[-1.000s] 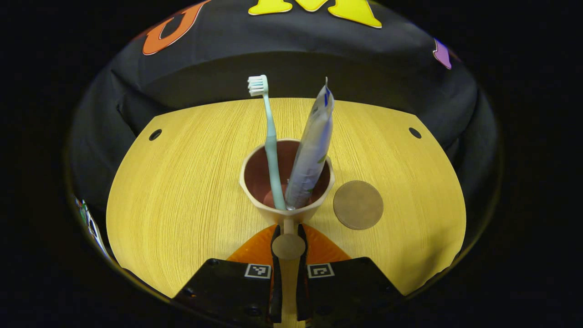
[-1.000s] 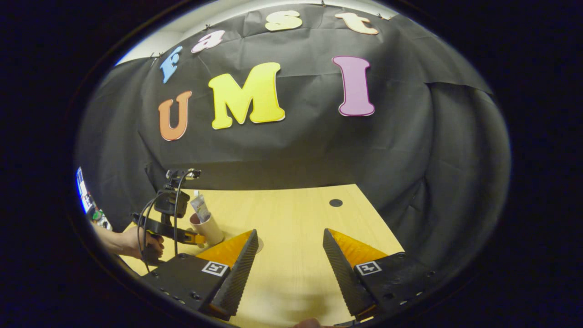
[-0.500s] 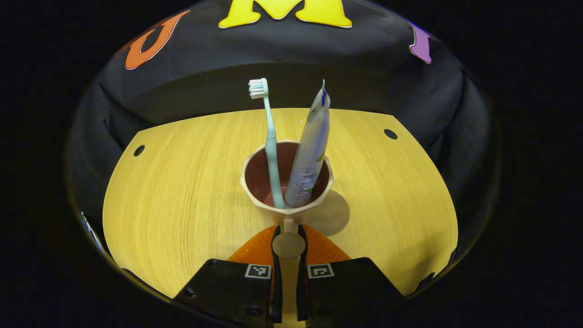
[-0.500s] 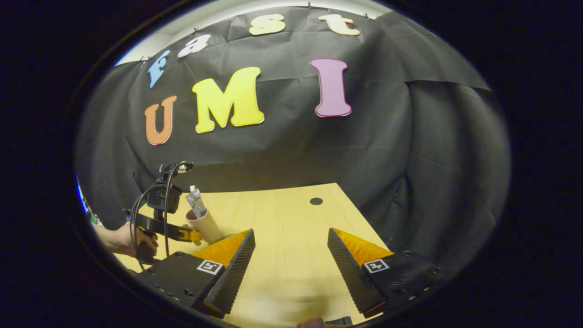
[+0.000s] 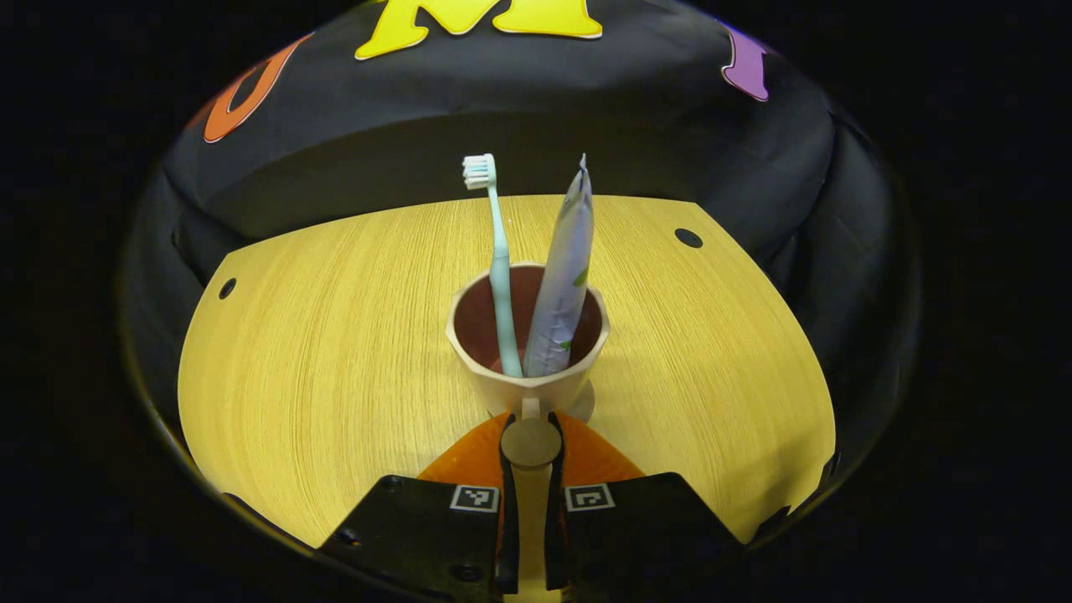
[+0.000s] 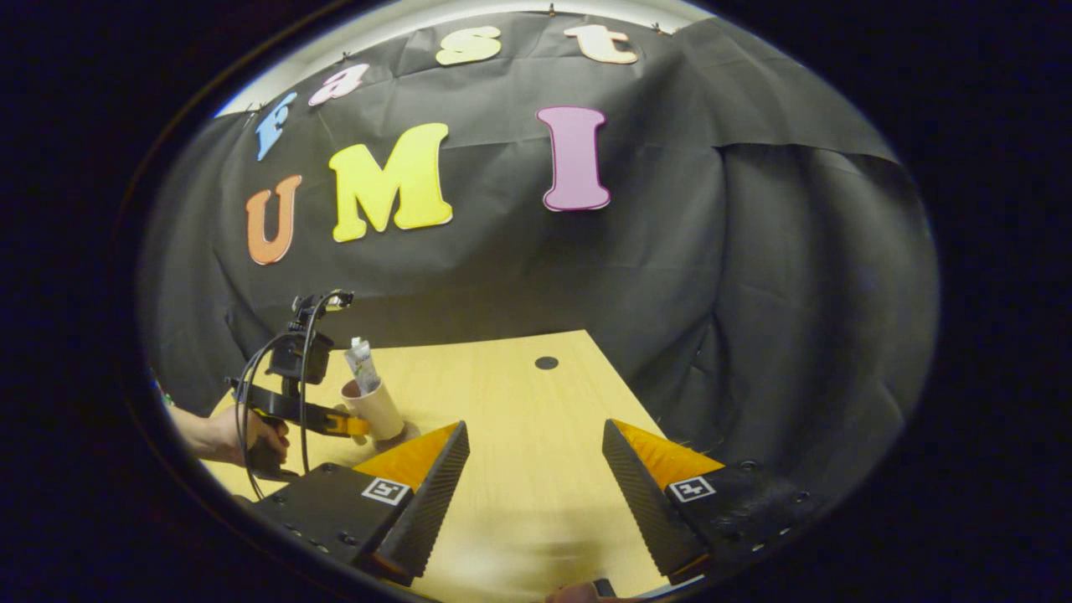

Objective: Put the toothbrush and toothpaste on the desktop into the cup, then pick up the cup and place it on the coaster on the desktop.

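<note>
Cup [image 5: 528, 352] is held by its handle in the left gripper [image 5: 531, 444], jaws closed nearly all the way on the thin handle tab, both fingers pressing it. Toothbrush [image 5: 496, 251] and toothpaste [image 5: 565, 276] both stand inside, brush head up on the left, tube leaning slightly right, so the loading half of the task looks done. Coaster [image 5: 584, 402] is almost fully hidden under the cup; only a sliver of it peeks out at the cup's lower right in the left gripper view. I can't tell from this angle whether the cup base is touching the coaster or hovering just above it. In the right gripper view the cup [image 6: 374, 408] sits well to the left on the surface [image 6: 519, 394], with the left gripper [image 6: 350, 426] on its handle and a hand [image 6: 251, 435] behind it; a dark patch at the cup's foot is probably the coaster (too small to be sure). Right gripper [image 6: 536, 486] is wide open, holding nothing, parked low over the near part of the surface, well apart from the cup. Judged step: final placement on the coaster. Next move calls for confirming the base is seated and centred, then opening the jaws and backing straight out along the handle so the cup doesn't get dragged or tipped; the tall contents make it top-heavy.
</note>
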`<state>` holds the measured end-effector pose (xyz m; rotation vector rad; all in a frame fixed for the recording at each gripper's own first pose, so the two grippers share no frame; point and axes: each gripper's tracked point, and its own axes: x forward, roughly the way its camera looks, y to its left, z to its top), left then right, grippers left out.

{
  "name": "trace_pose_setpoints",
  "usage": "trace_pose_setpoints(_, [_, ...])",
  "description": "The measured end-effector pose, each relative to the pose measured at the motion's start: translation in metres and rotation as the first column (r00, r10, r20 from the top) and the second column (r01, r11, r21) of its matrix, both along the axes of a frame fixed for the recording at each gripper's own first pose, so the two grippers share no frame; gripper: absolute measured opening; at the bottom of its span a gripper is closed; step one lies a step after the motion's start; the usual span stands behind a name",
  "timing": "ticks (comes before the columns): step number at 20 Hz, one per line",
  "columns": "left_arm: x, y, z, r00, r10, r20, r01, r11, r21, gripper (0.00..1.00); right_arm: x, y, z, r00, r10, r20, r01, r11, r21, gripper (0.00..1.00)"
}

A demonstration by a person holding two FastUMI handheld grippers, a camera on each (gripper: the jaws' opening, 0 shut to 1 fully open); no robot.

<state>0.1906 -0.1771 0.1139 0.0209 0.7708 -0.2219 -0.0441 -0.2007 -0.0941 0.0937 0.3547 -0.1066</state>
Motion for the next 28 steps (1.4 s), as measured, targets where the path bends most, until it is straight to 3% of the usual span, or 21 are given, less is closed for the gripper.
trace_pose_setpoints(11, [-0.004,0.001,-0.009,0.999,0.007,0.048,-0.009,0.999,0.047,0.15,0.004,-0.002,-0.006,0.999,-0.005,-0.039,0.005,1.0,0.0,0.96])
trace_pose_setpoints(14, [-0.015,-0.006,-0.025,1.0,0.02,-0.018,-0.02,1.0,-0.016,0.2,0.001,0.003,-0.005,0.999,0.007,-0.038,-0.007,1.0,-0.005,0.96])
trace_pose_setpoints(19, [-0.016,-0.011,-0.025,1.0,0.005,-0.012,-0.005,1.0,-0.025,0.32,0.015,0.014,-0.001,0.999,0.008,-0.047,-0.008,1.0,-0.006,0.96])
trace_pose_setpoints(20, [-0.019,-0.012,-0.023,1.0,0.008,-0.016,-0.009,1.0,-0.027,0.35,0.015,0.016,-0.001,0.999,0.006,-0.048,-0.006,1.0,-0.006,0.96])
trace_pose_setpoints(21, [-0.019,-0.01,-0.022,1.0,0.017,-0.013,-0.018,0.999,-0.035,0.6,0.017,0.017,0.001,0.999,0.005,-0.047,-0.005,1.0,-0.007,0.96])
trace_pose_setpoints(22, [-0.022,-0.011,-0.019,1.0,0.023,-0.014,-0.023,0.999,-0.044,0.59,0.017,0.019,0.002,0.999,0.005,-0.045,-0.005,1.0,-0.008,0.96])
trace_pose_setpoints(23, [-0.023,-0.011,-0.018,1.0,0.026,-0.014,-0.027,0.998,-0.05,1.0,0.019,0.021,0.004,0.999,0.006,-0.043,-0.006,1.0,-0.01,0.96])
trace_pose_setpoints(24, [-0.025,-0.009,-0.015,0.999,0.031,-0.012,-0.032,0.998,-0.05,0.94,0.018,0.022,0.004,0.999,0.008,-0.04,-0.008,1.0,-0.01,0.96])
trace_pose_setpoints(28, [-0.037,-0.001,0.01,0.998,0.054,0.017,-0.053,0.997,-0.059,0.95,0.02,0.035,0.011,0.999,0.023,-0.028,-0.023,1.0,-0.007,0.94])
